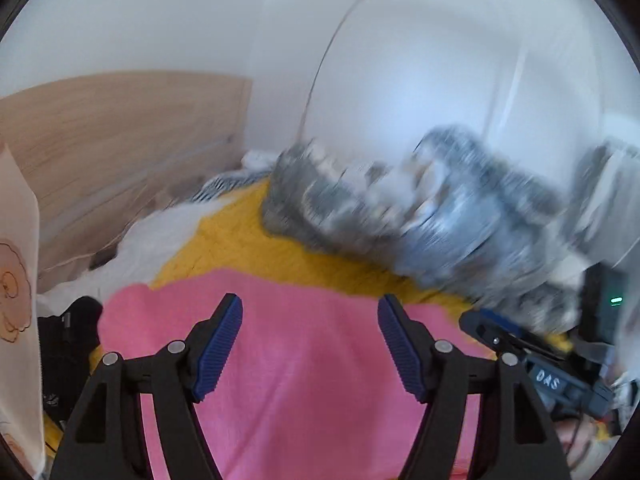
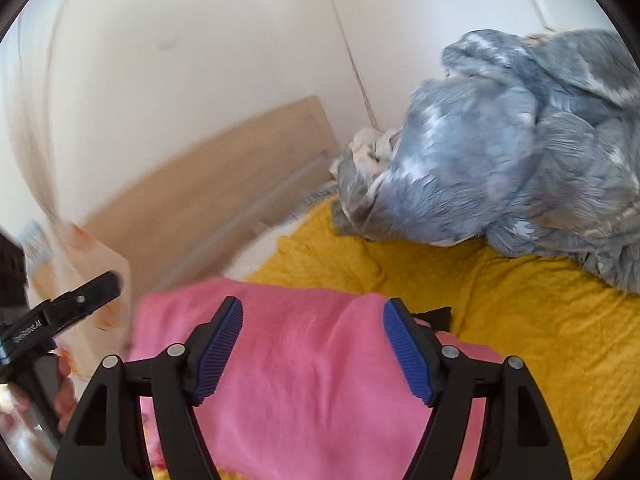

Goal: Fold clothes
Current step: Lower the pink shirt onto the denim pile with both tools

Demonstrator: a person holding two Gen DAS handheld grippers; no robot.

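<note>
both the left gripper [image 1: 310, 340] and right gripper [image 2: 312, 344] hang spread and empty above the pink garment [image 2: 304, 364], which lies flat across the lower centre of each frame on the yellow bedspread [image 2: 520, 320], roughly equally near.

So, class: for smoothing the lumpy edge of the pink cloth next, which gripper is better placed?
Probably the right gripper: its open jaws hang over the pink cloth beside the raised fold. The left gripper, also open, faces flat cloth.
</note>
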